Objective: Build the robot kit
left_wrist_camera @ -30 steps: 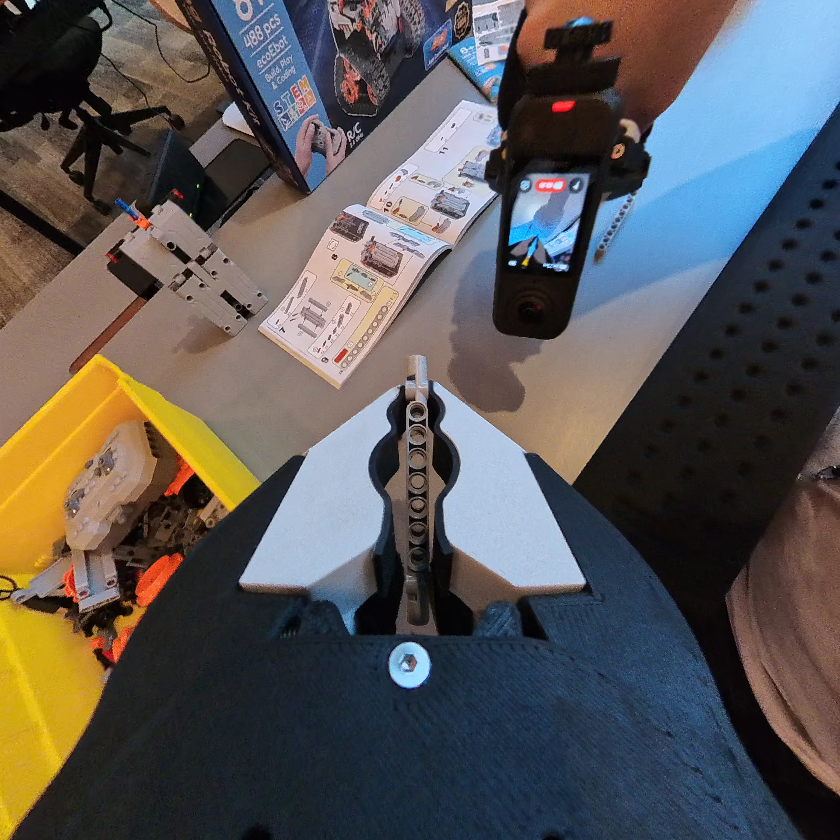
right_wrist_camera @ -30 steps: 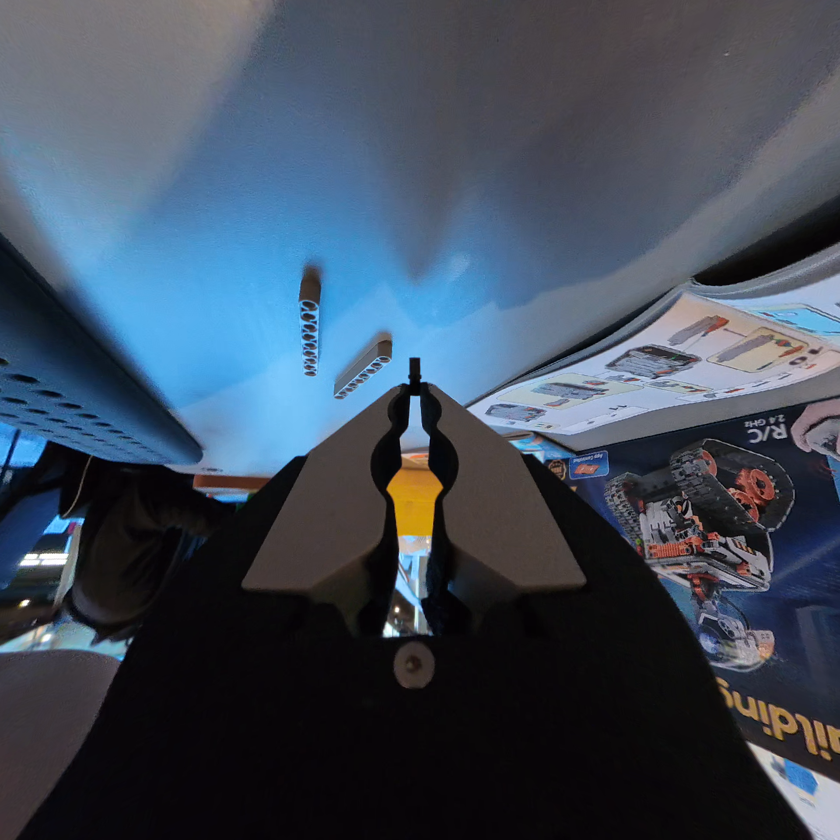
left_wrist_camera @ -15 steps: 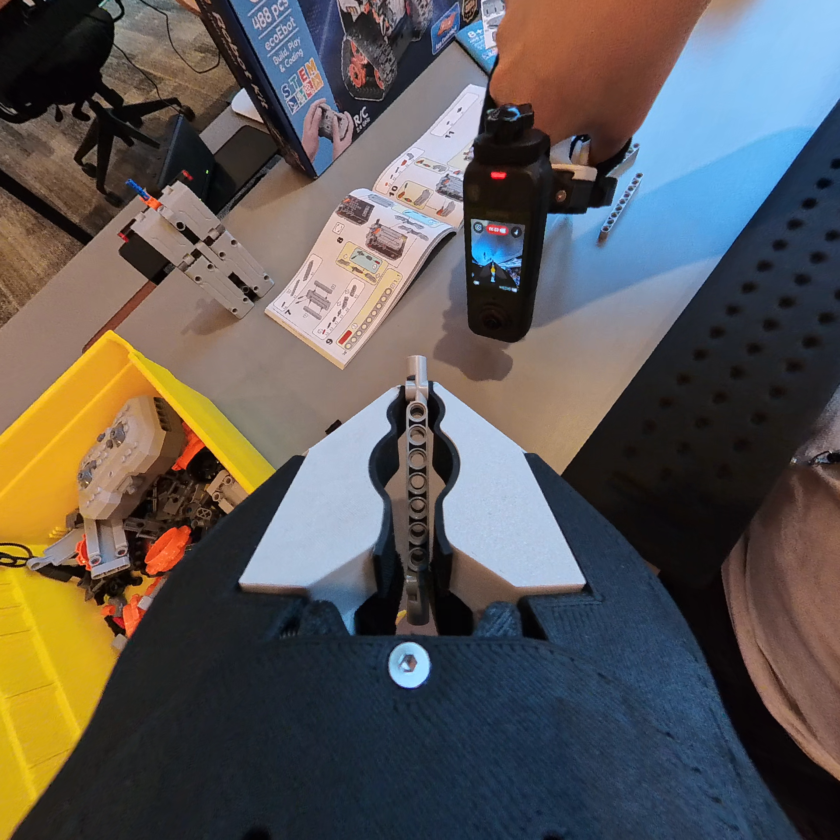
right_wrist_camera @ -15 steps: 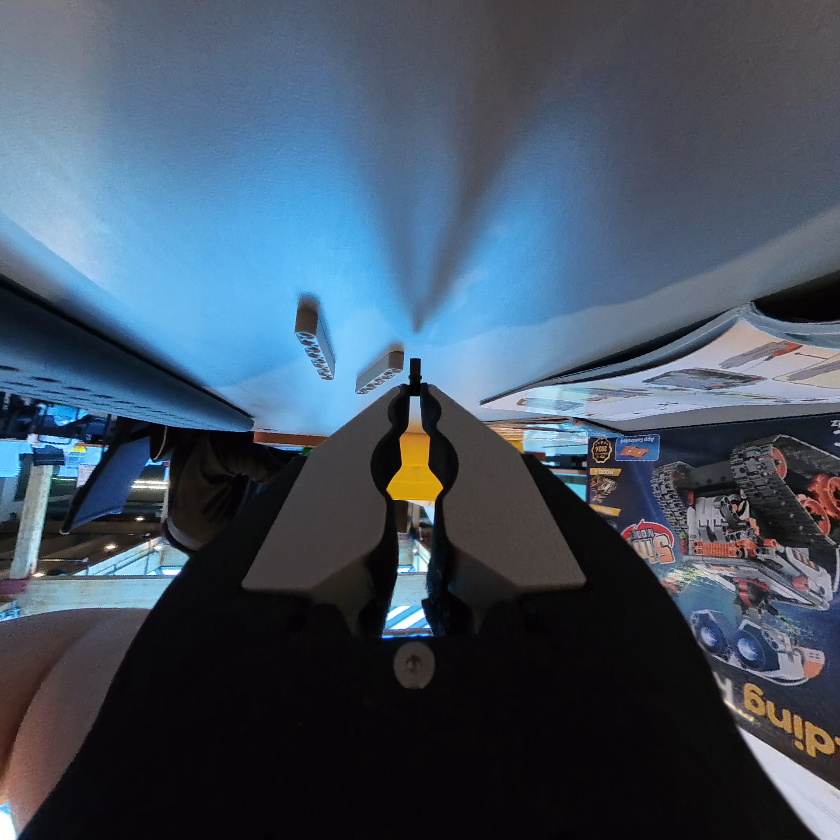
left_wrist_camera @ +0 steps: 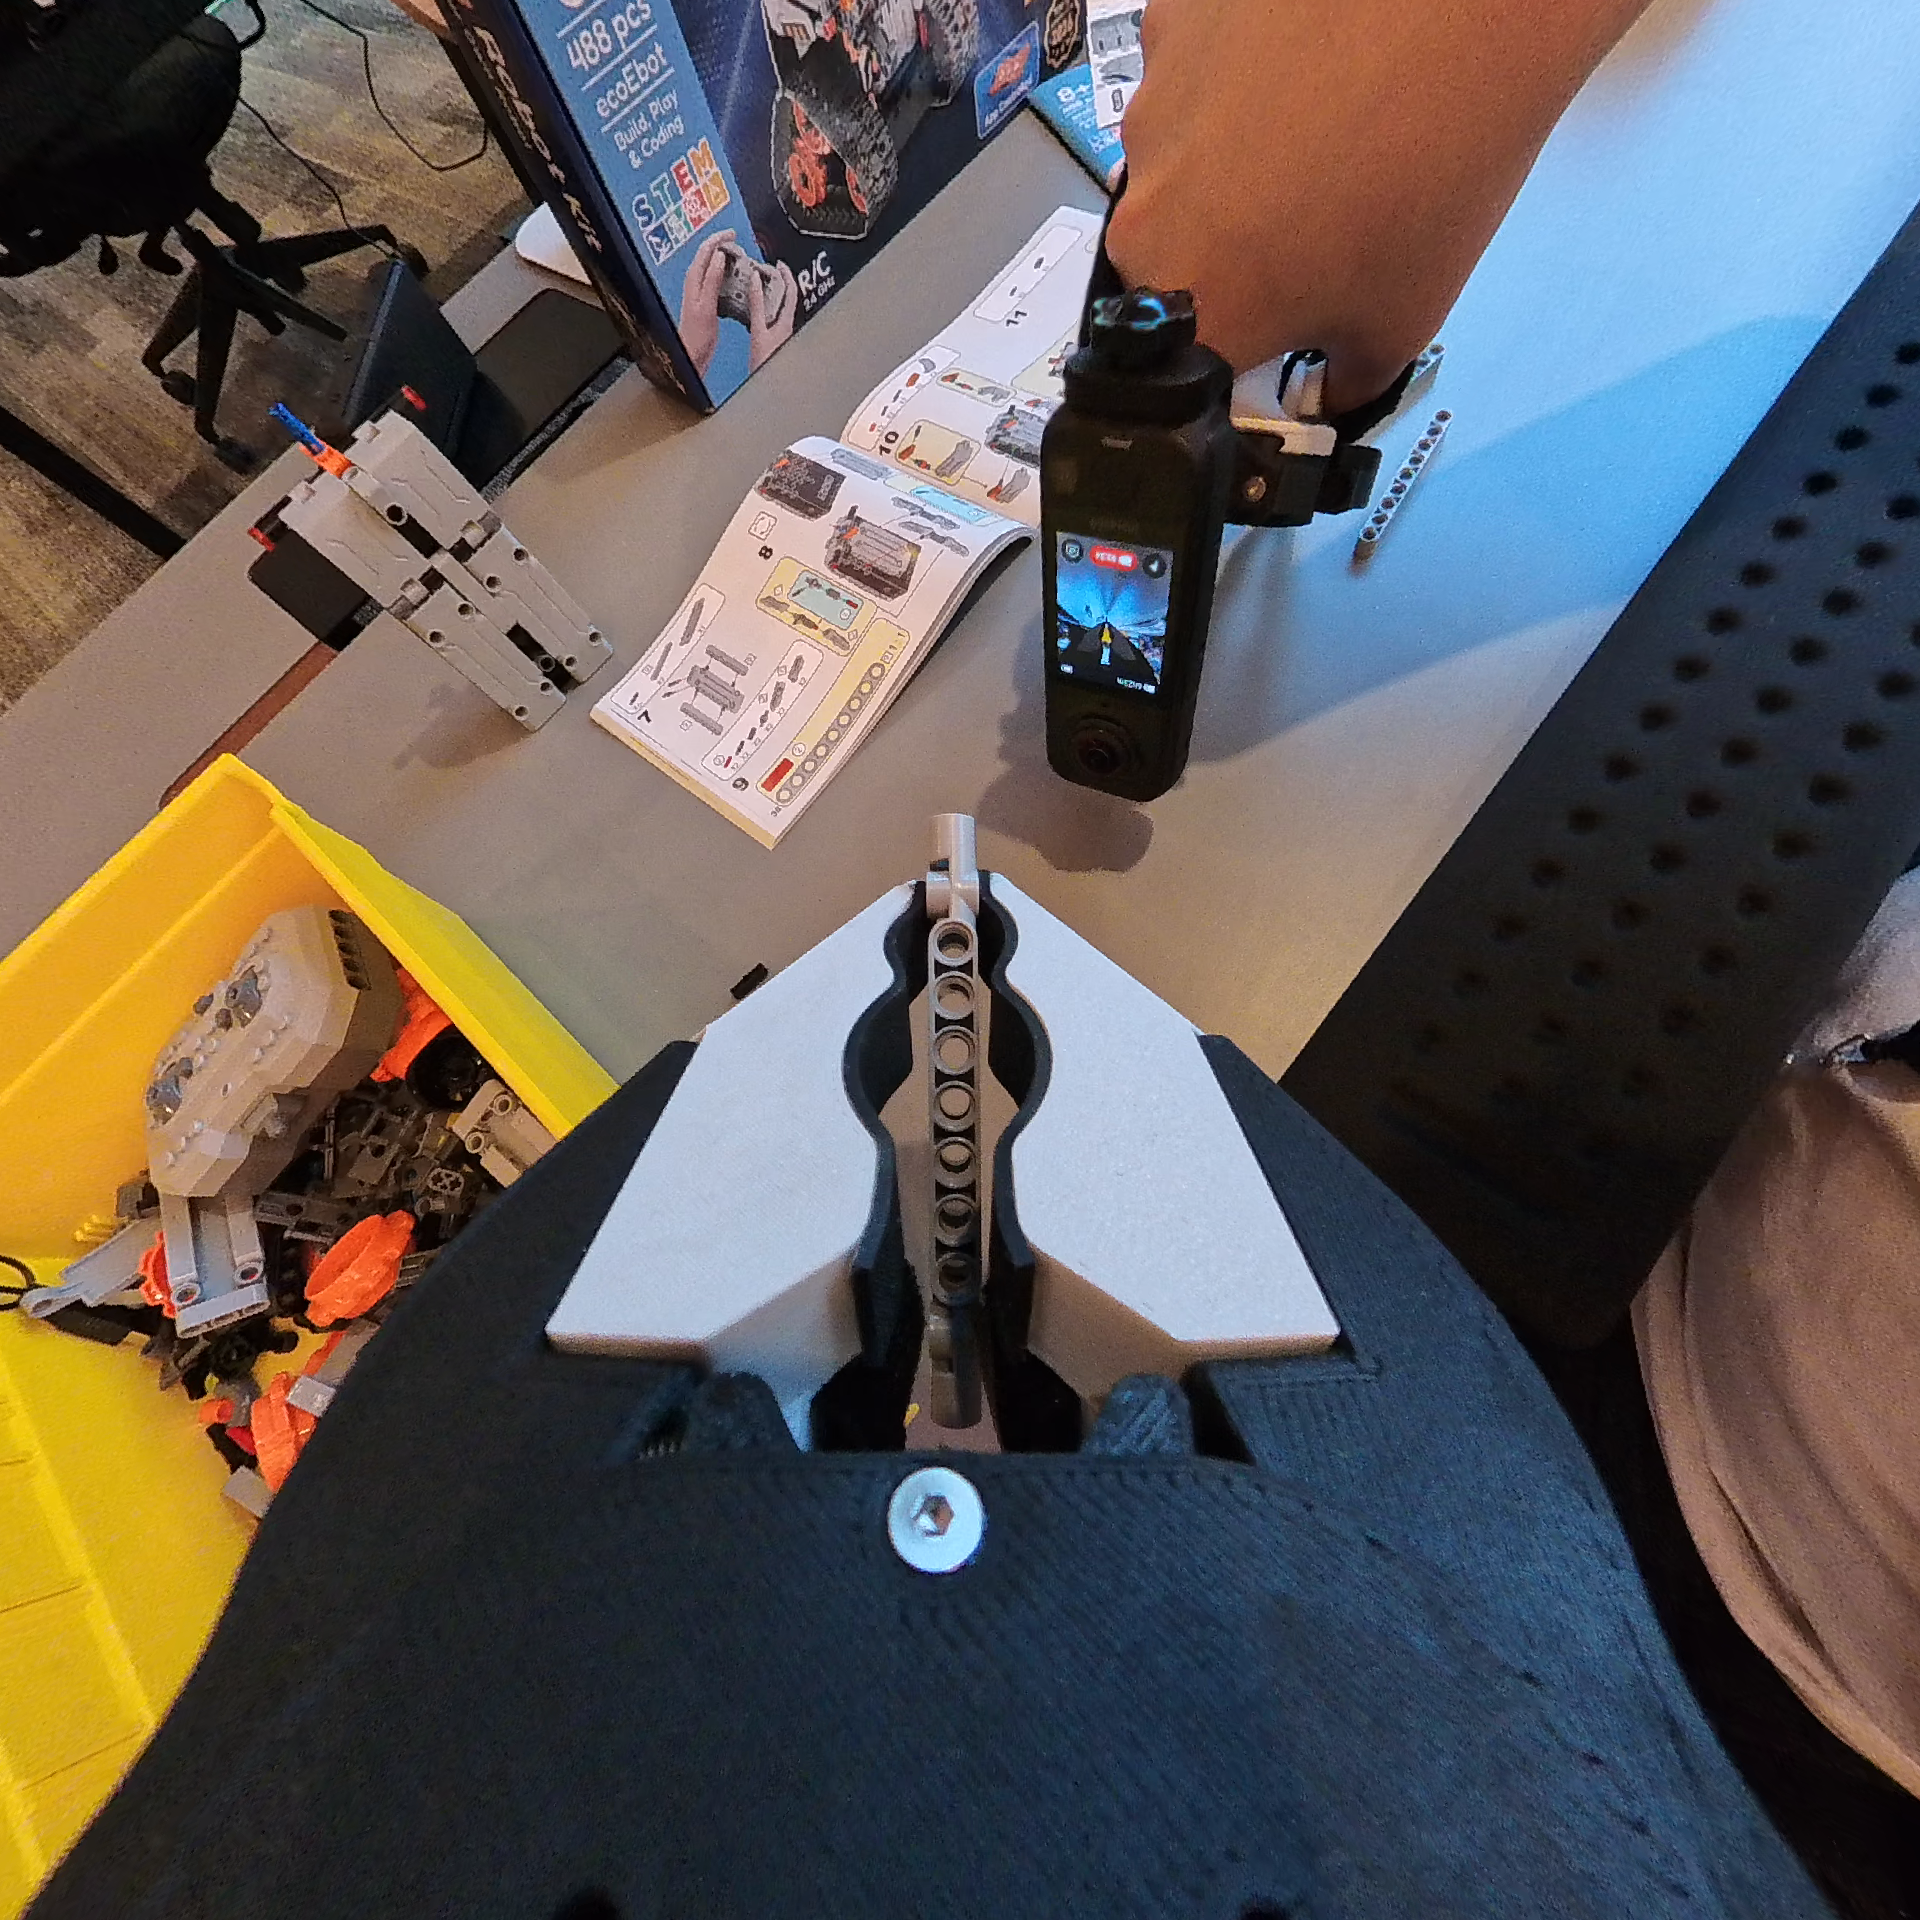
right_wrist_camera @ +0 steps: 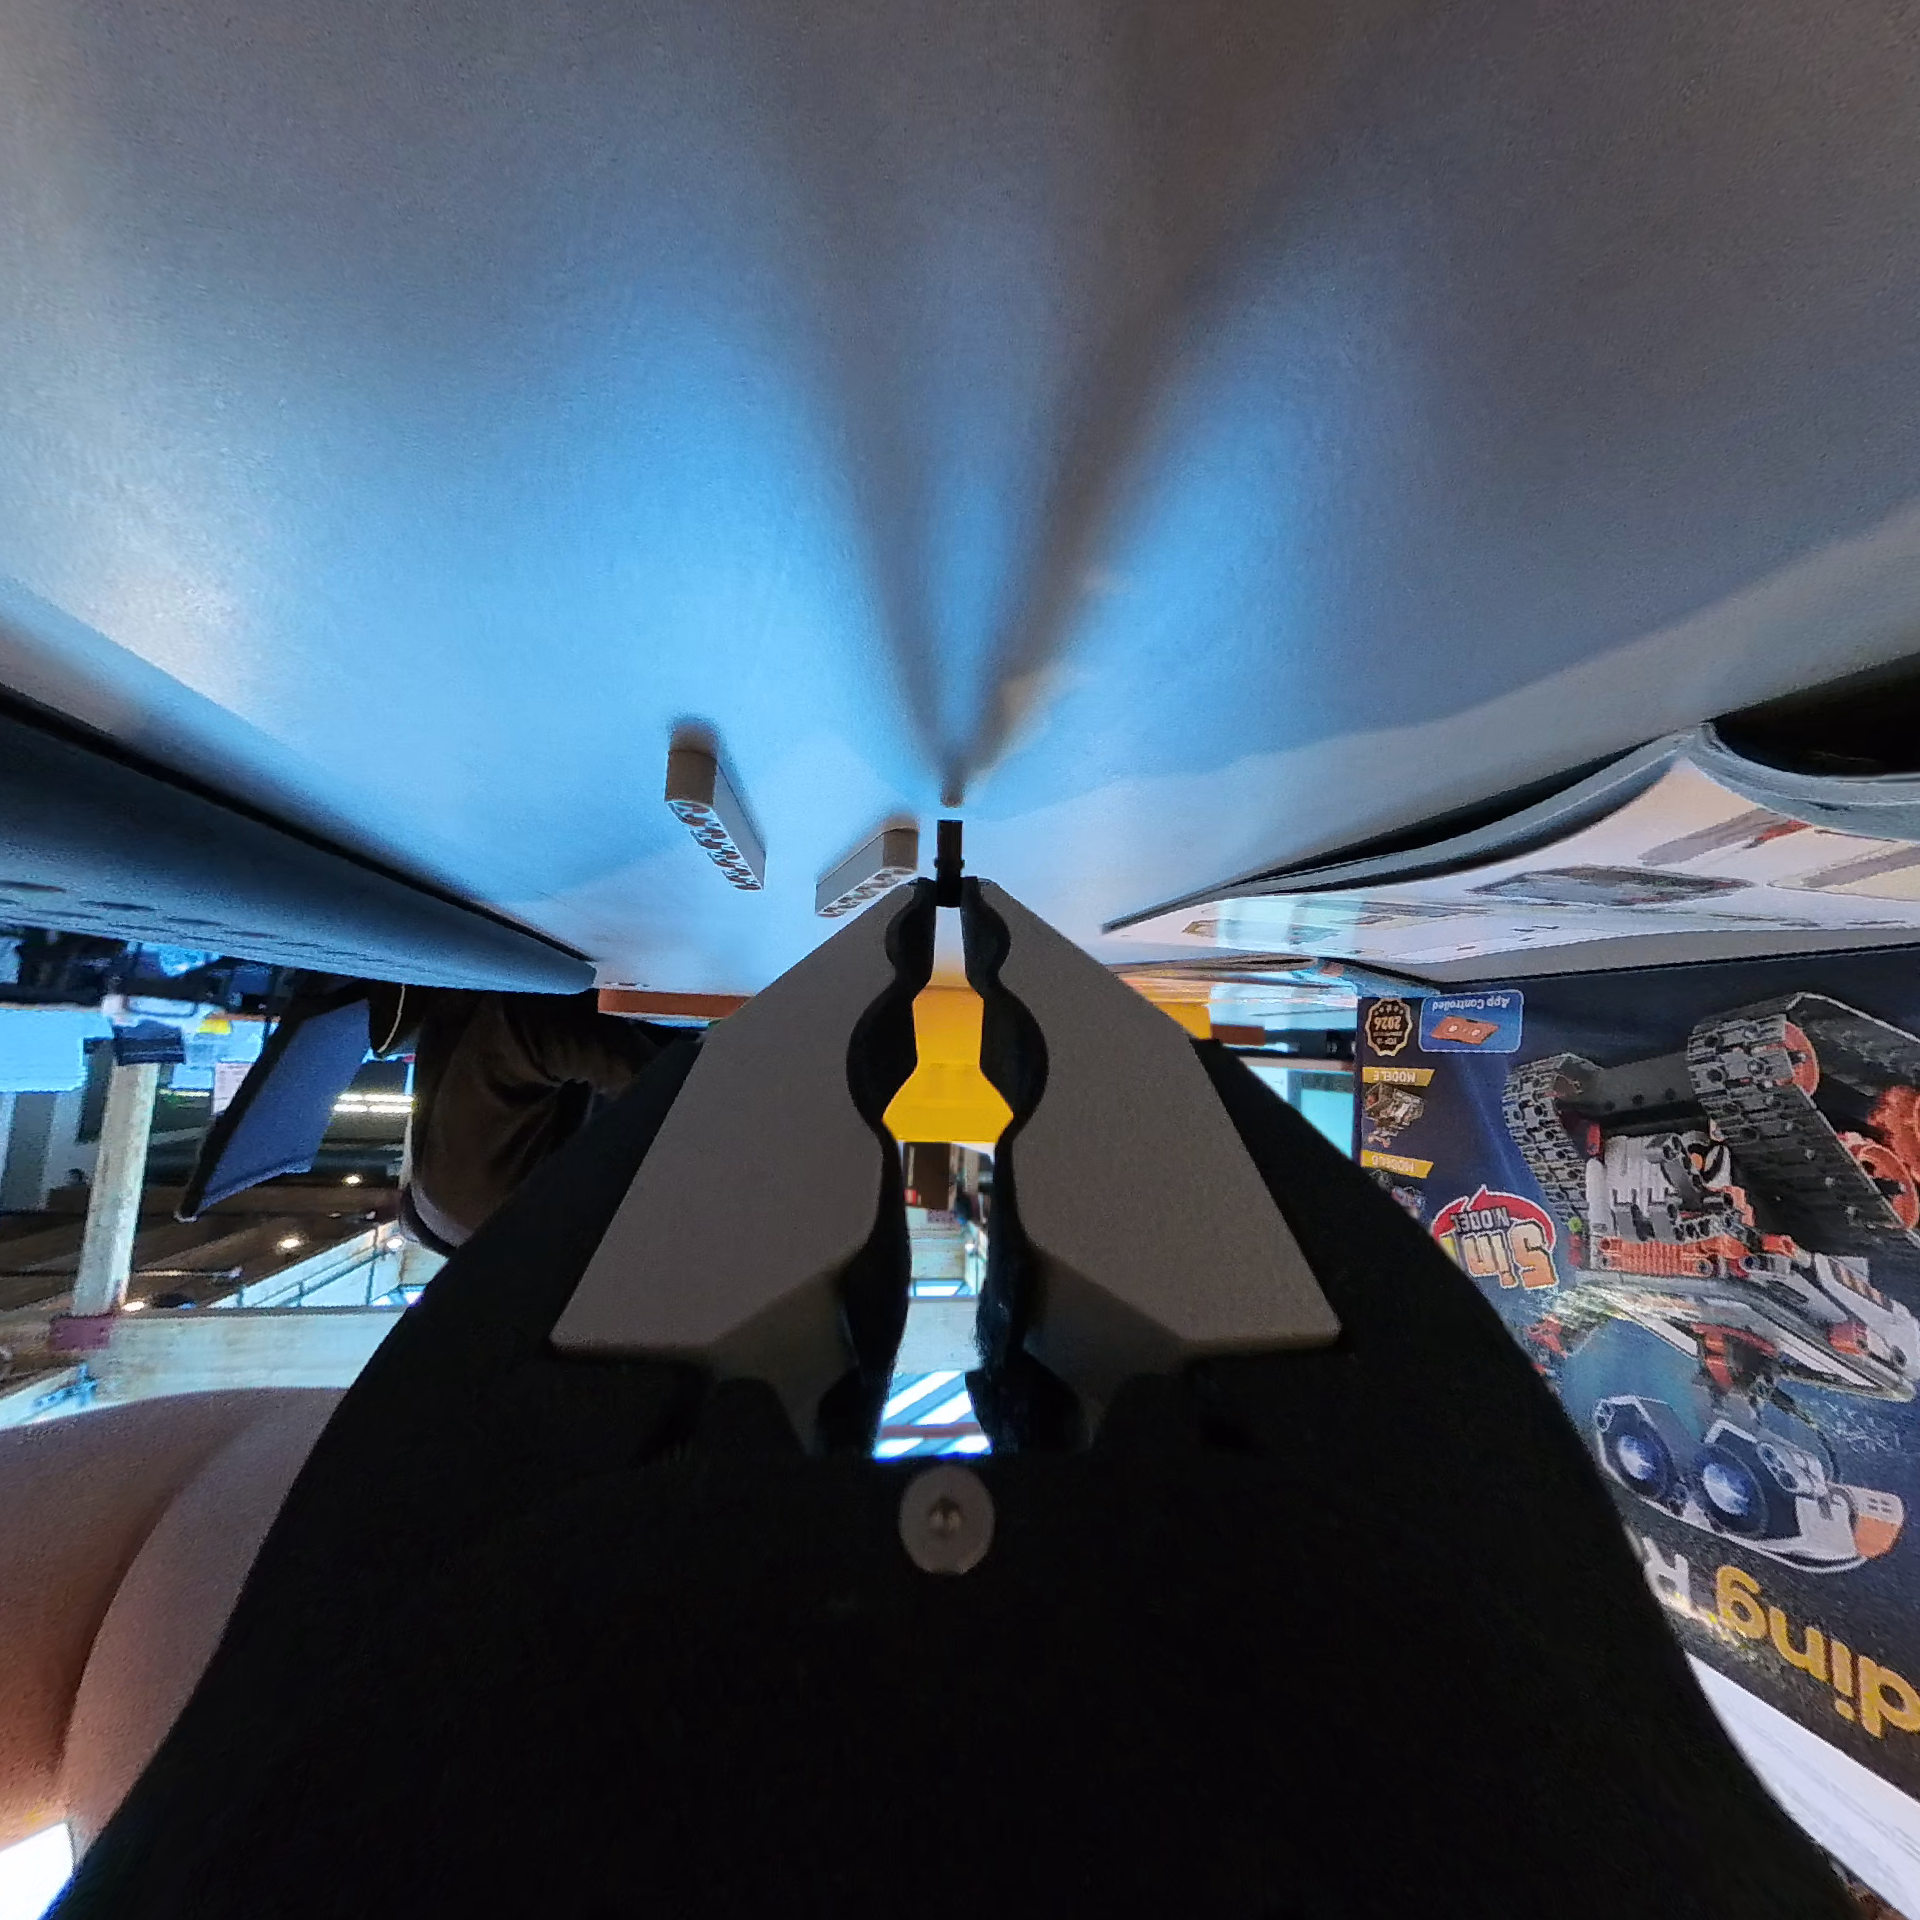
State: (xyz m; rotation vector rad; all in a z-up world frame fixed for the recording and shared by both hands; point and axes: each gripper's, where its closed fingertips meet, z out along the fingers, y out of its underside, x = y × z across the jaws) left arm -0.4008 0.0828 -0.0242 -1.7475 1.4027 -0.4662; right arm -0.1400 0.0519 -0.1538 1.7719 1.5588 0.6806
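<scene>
My left gripper [left_wrist_camera: 951, 894] is shut on a long grey beam with holes [left_wrist_camera: 954, 1101] that lies along the gap between the fingers, held above the grey table [left_wrist_camera: 623, 862]. My right gripper [right_wrist_camera: 948, 883] is shut on a small black pin [right_wrist_camera: 948, 847] at its tips. The right wrist view is upside down, and there the pin's tip is close to the table surface [right_wrist_camera: 935, 416]. Two short grey beams [right_wrist_camera: 717, 821] [right_wrist_camera: 868, 873] lie just left of the pin. In the left wrist view a hand [left_wrist_camera: 1299, 187] holds the other gripper with its camera [left_wrist_camera: 1117, 582] low over the table.
A yellow bin [left_wrist_camera: 94, 956] of grey, black and orange parts is at the left. An open instruction booklet [left_wrist_camera: 821, 623], a grey built assembly [left_wrist_camera: 447, 571], a blue kit box [left_wrist_camera: 707, 156] and a thin grey beam [left_wrist_camera: 1403, 478] are on the table. A black perforated panel [left_wrist_camera: 1662, 779] runs along the right. My hands' fingertips stand some 30 cm from each other. My right tips are roughly 20 cm from the black perforated panel [left_wrist_camera: 1662, 779].
The right gripper has tilted down and sunk closer to the table with the pin. The left gripper has drawn back and to the left a little with the beam.
</scene>
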